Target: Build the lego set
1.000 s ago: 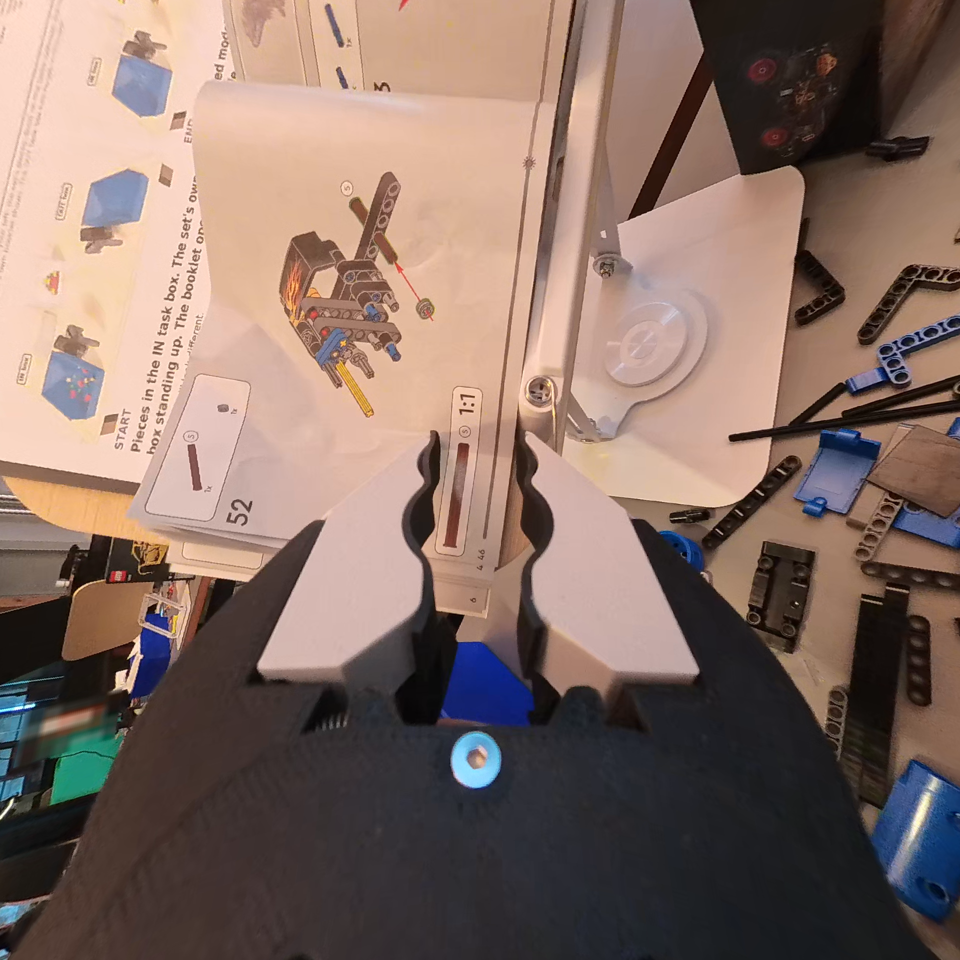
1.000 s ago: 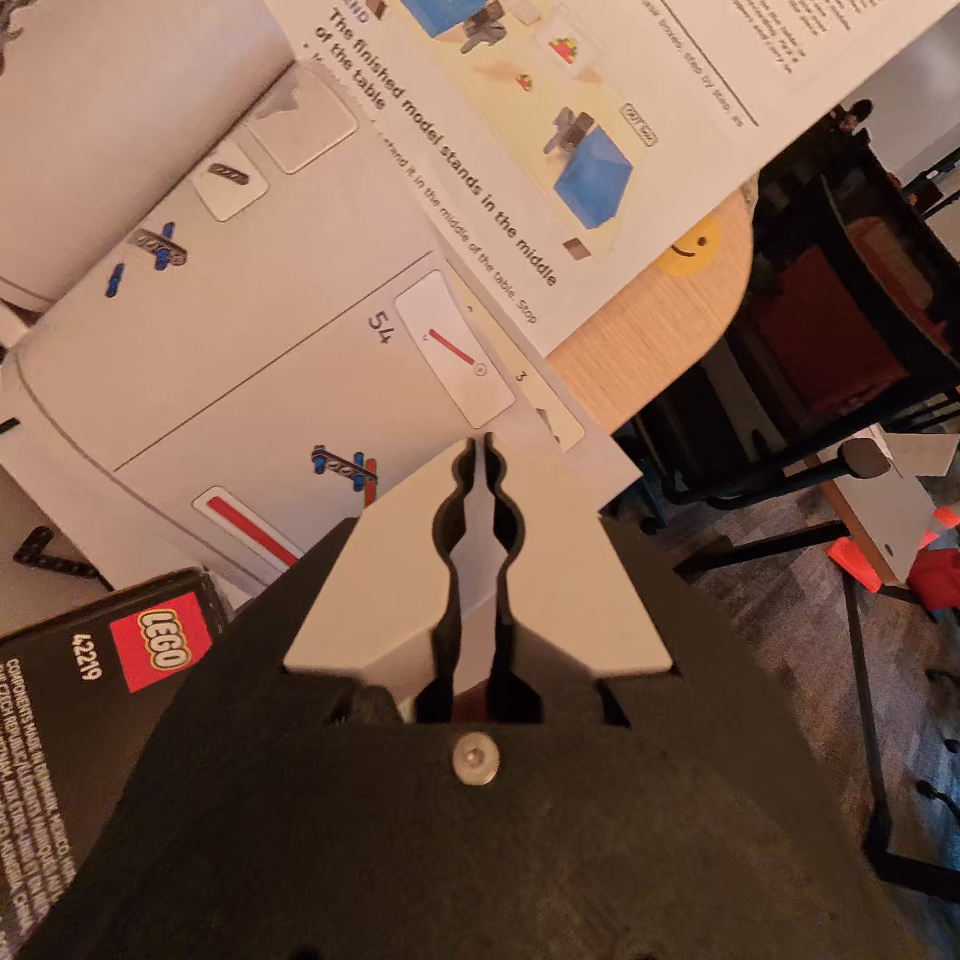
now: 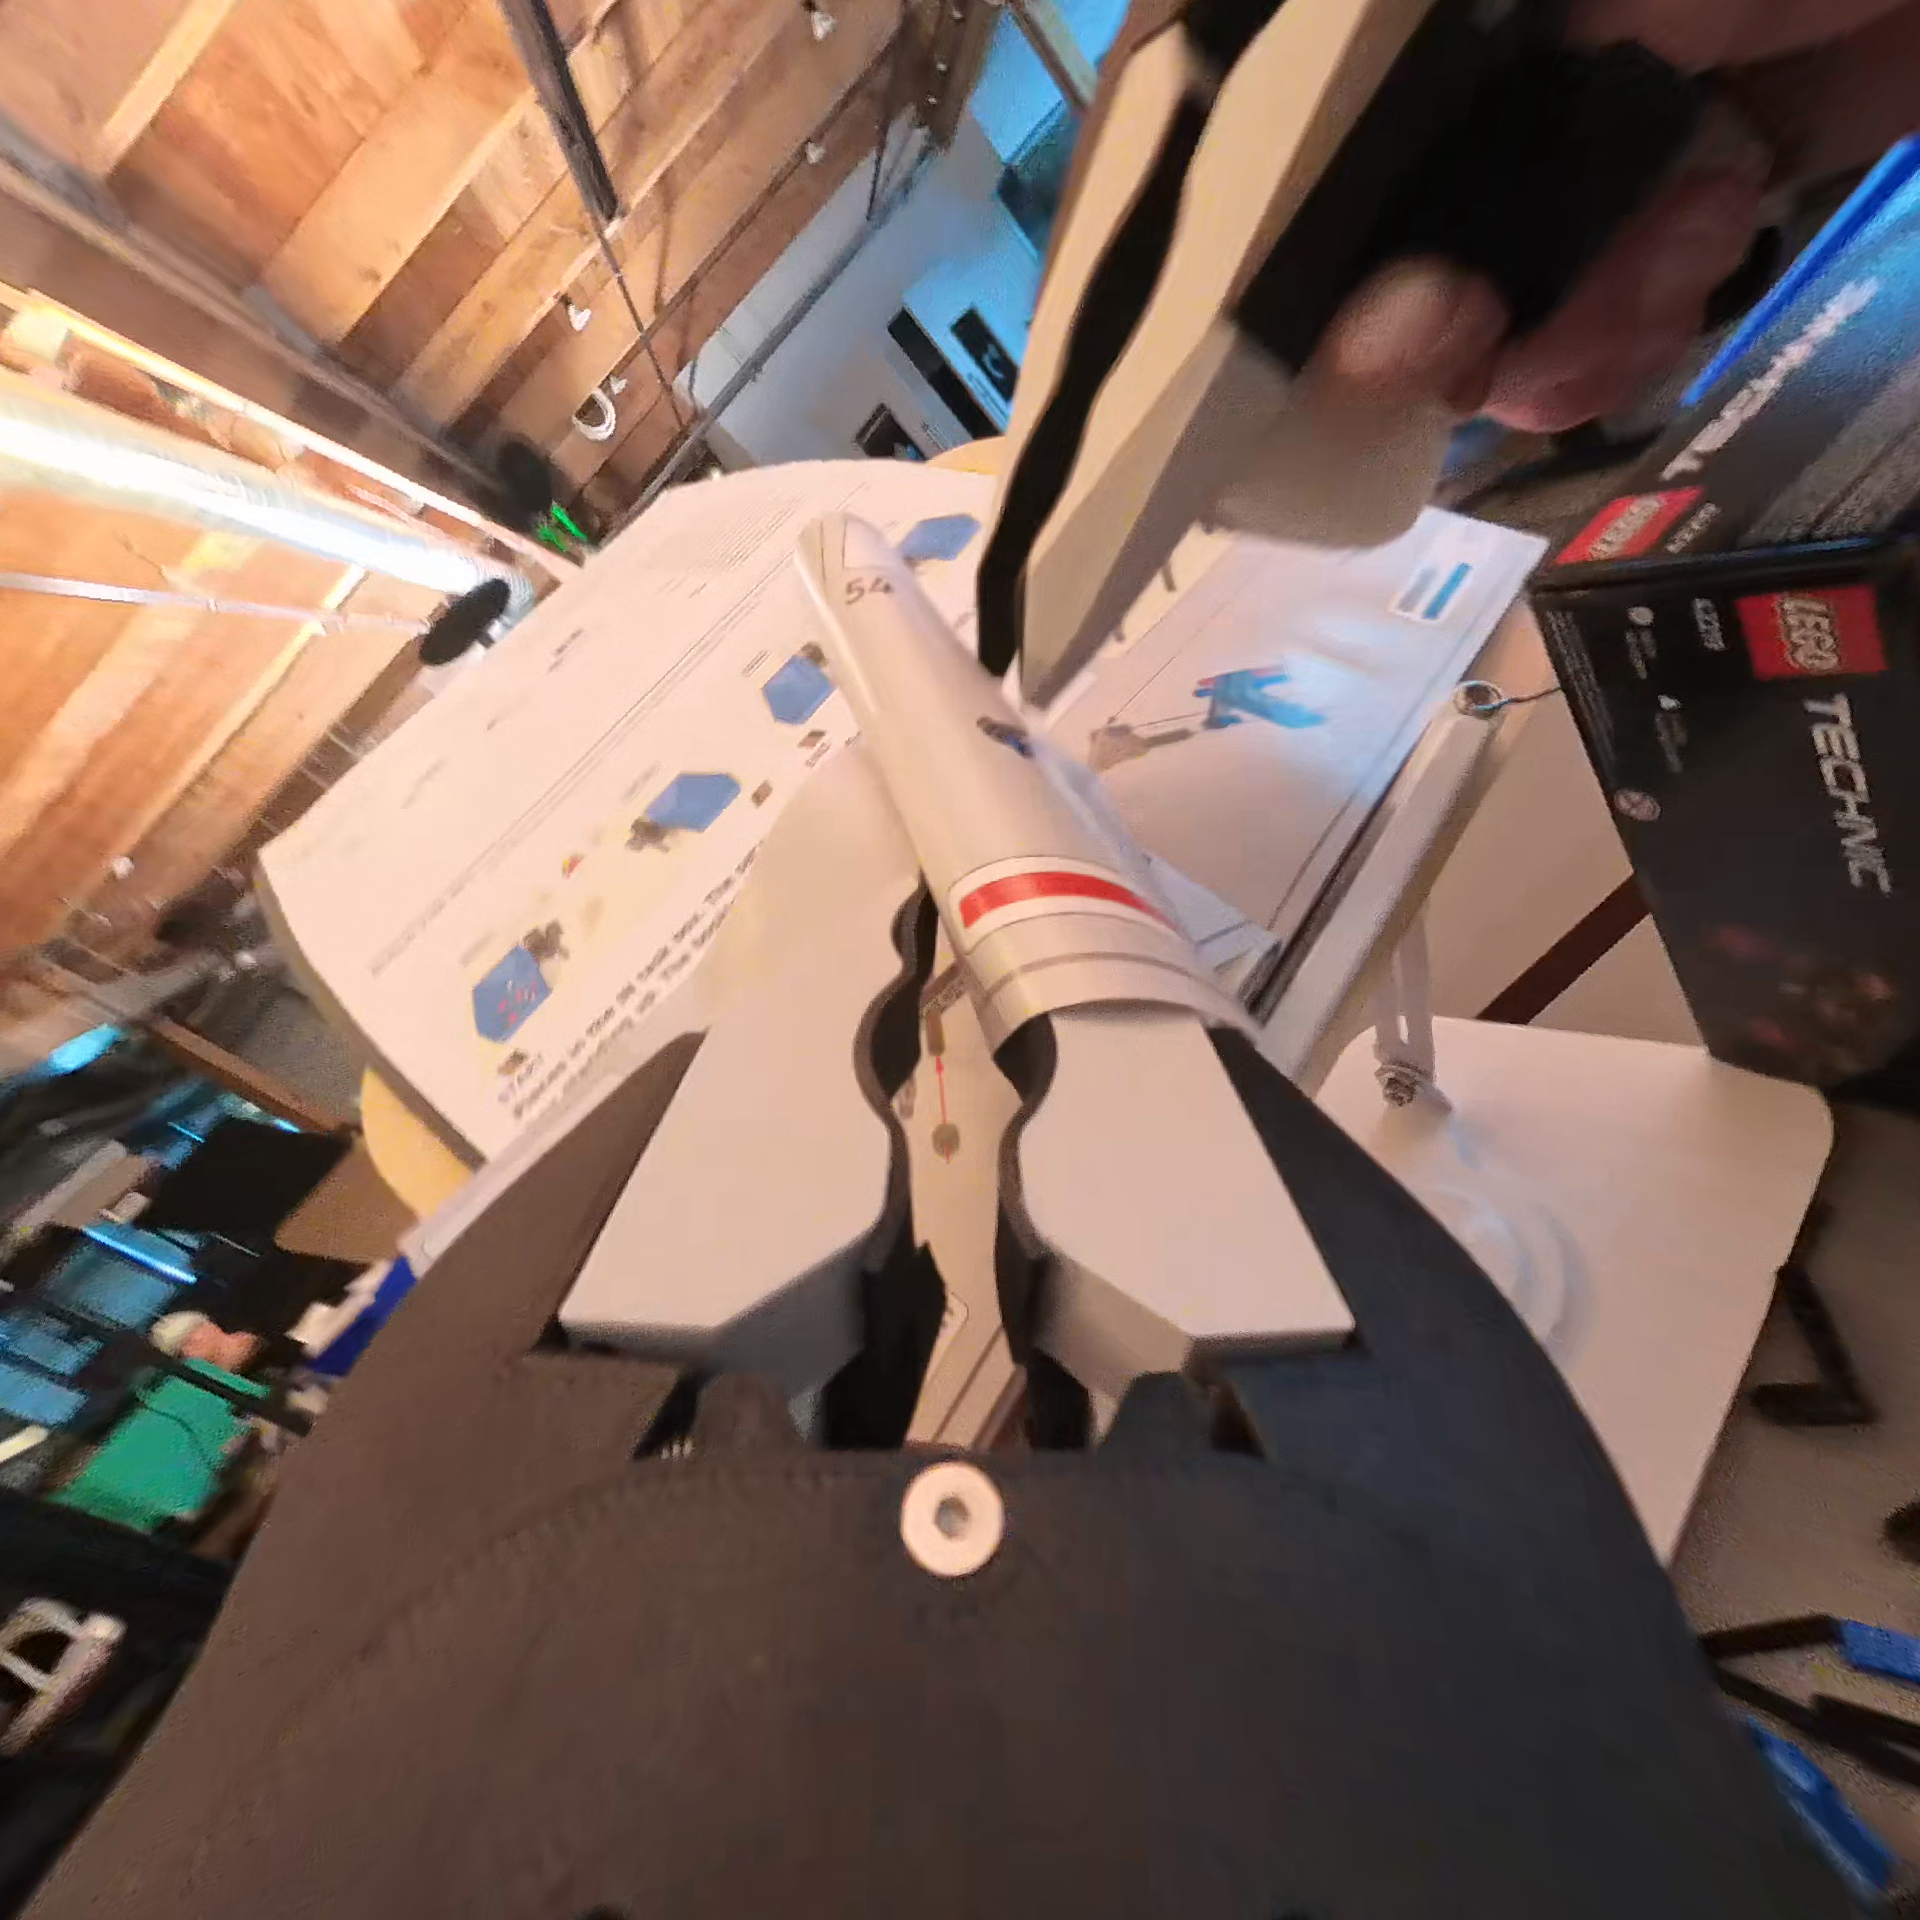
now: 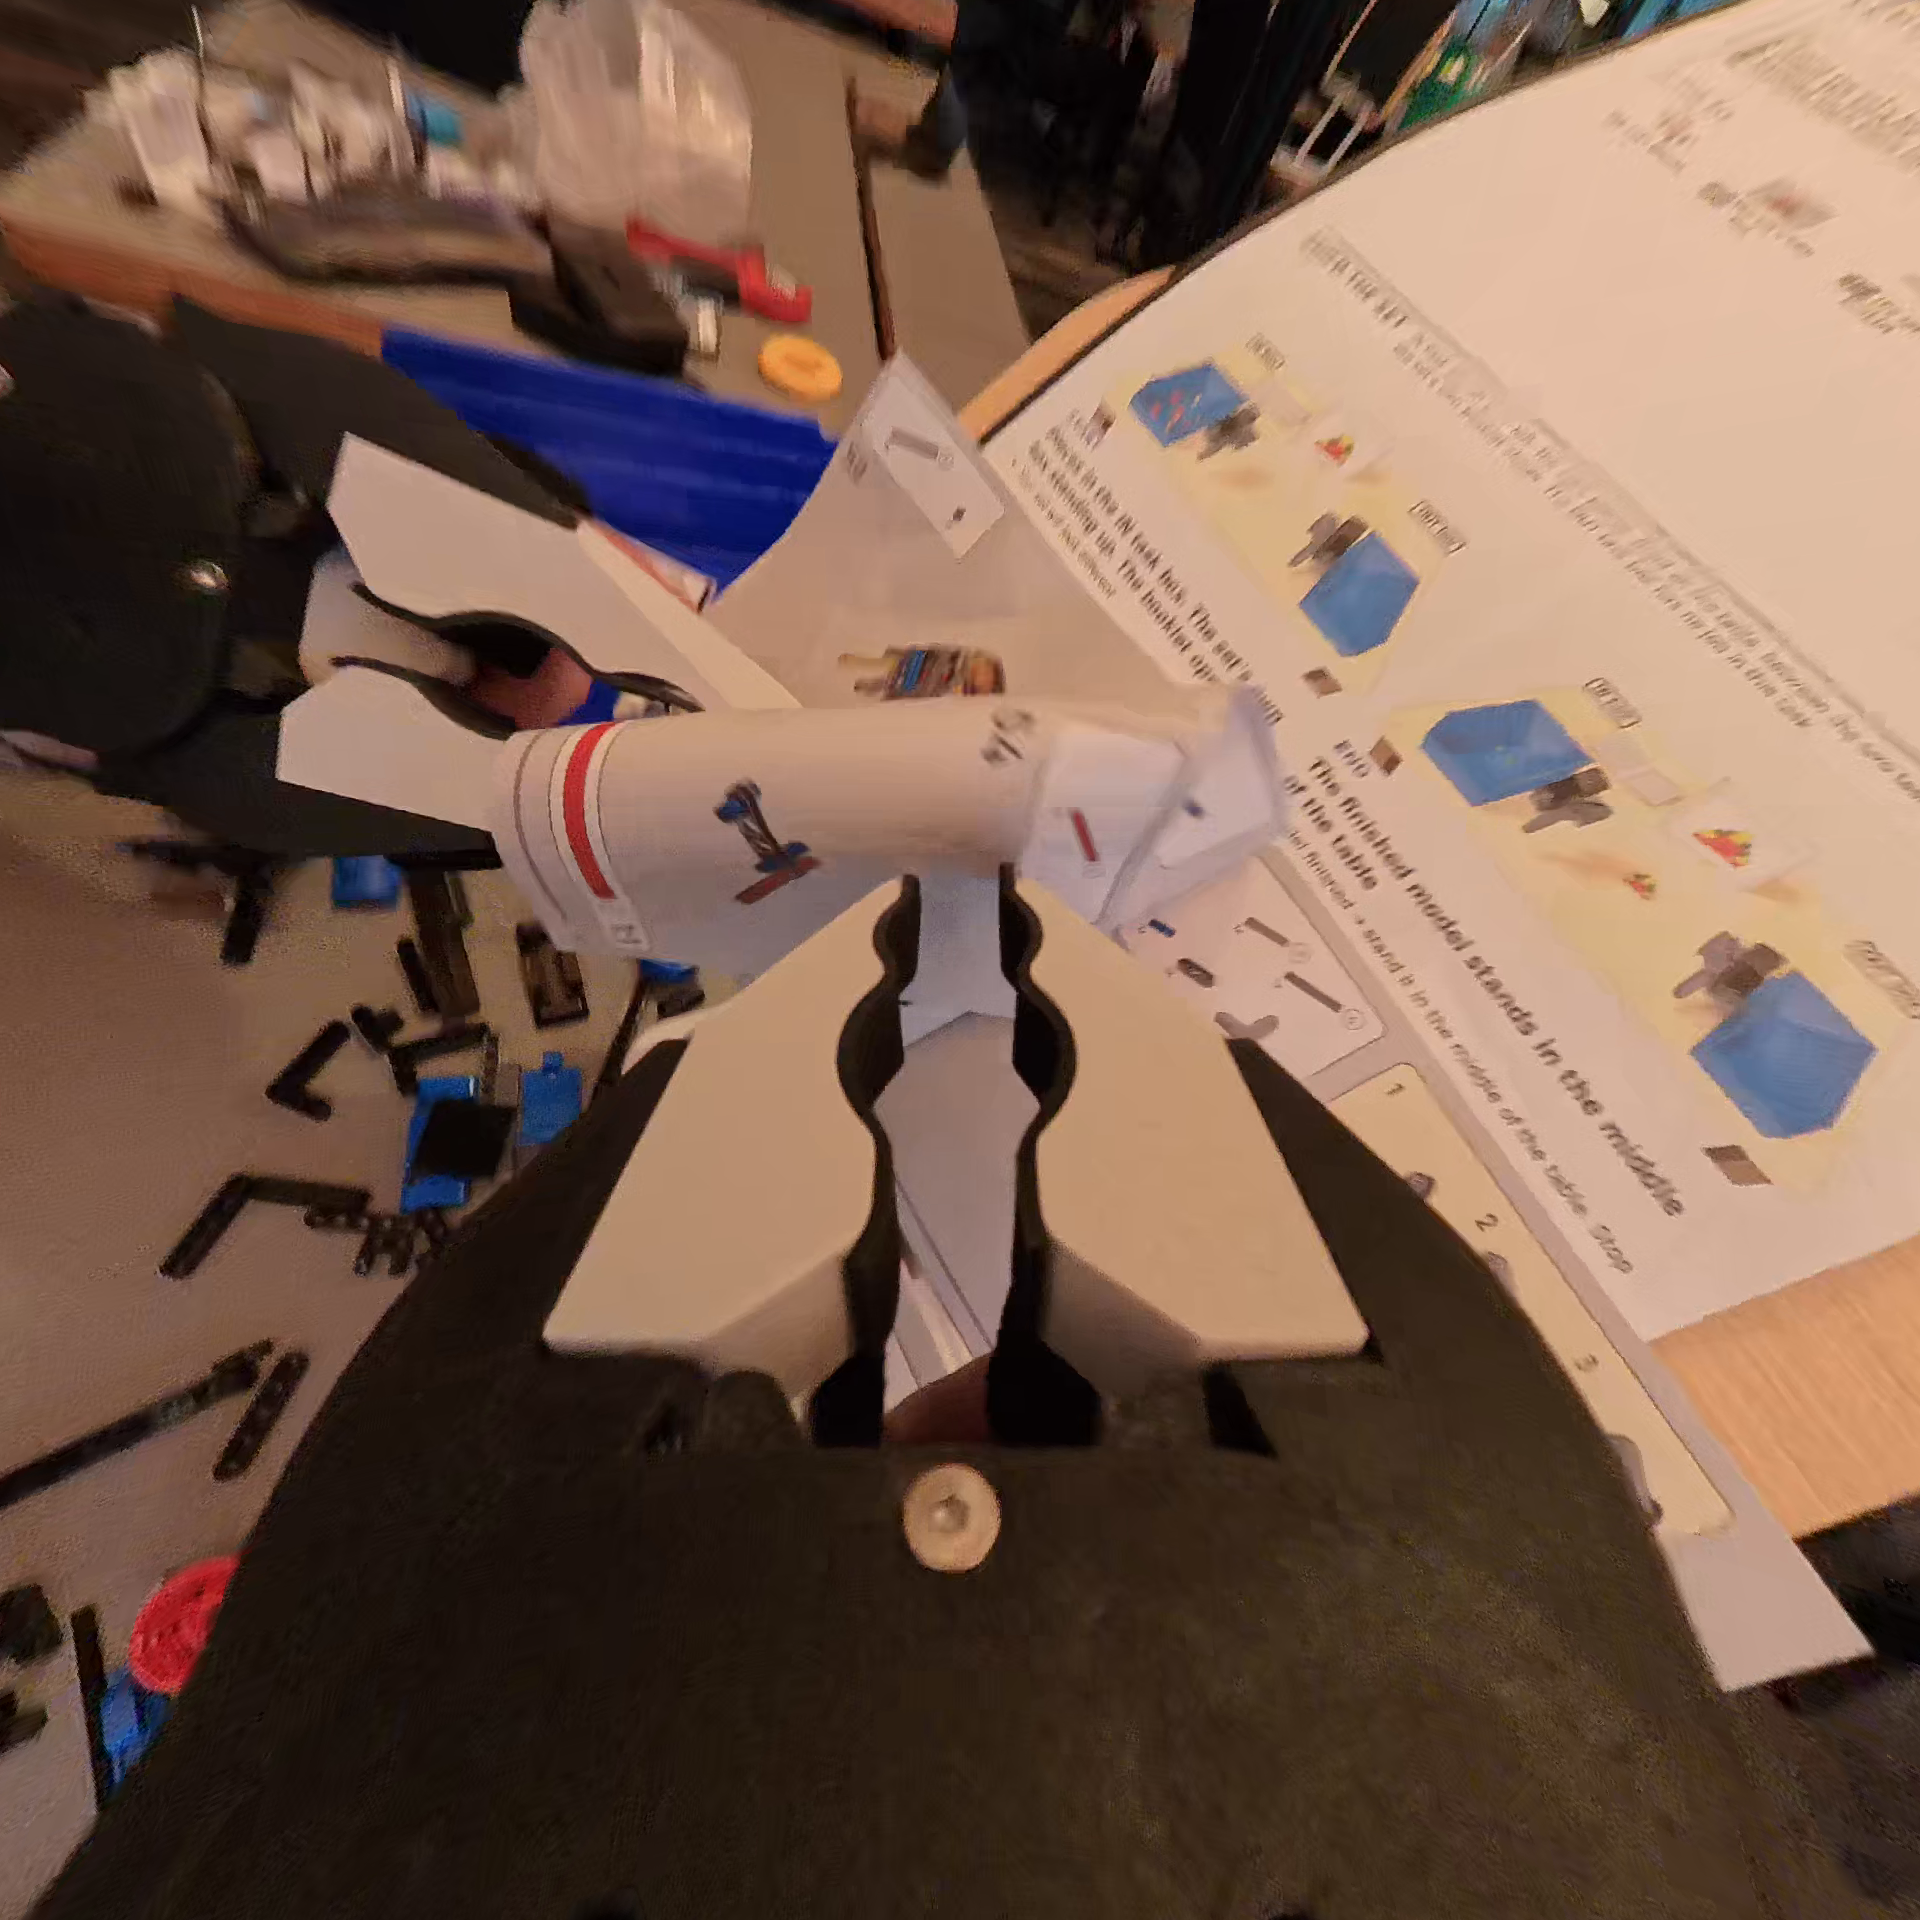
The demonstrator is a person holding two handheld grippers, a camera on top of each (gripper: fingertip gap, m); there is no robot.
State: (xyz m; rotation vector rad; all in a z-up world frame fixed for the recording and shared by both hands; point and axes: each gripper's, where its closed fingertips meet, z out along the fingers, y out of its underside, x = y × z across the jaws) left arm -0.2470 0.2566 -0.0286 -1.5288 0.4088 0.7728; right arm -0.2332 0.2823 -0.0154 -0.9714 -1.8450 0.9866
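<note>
Both views are pretty smeared with motion blur. The right gripper (image 3: 1049, 665) in the upper right of the left wrist view is cut off by the top edge. The black box (image 3: 1766, 790) runs off the right edge. Loose black and blue pieces (image 4: 343, 1122) at lower left of the right wrist view are too blurry to identify, maybe beams.

Glossy paper booklet page (image 3: 1023, 831); matt cardboard box (image 3: 1766, 790).

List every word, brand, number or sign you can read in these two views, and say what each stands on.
I will not copy writing out; these things bear it.
Black box, right in the left wrist view: logo, words, number.
Blue box behind it: large word, blurred.
Curled booklet page: step number.
White instruction sheet: sentences and small labels, mostly blurred.
</note>
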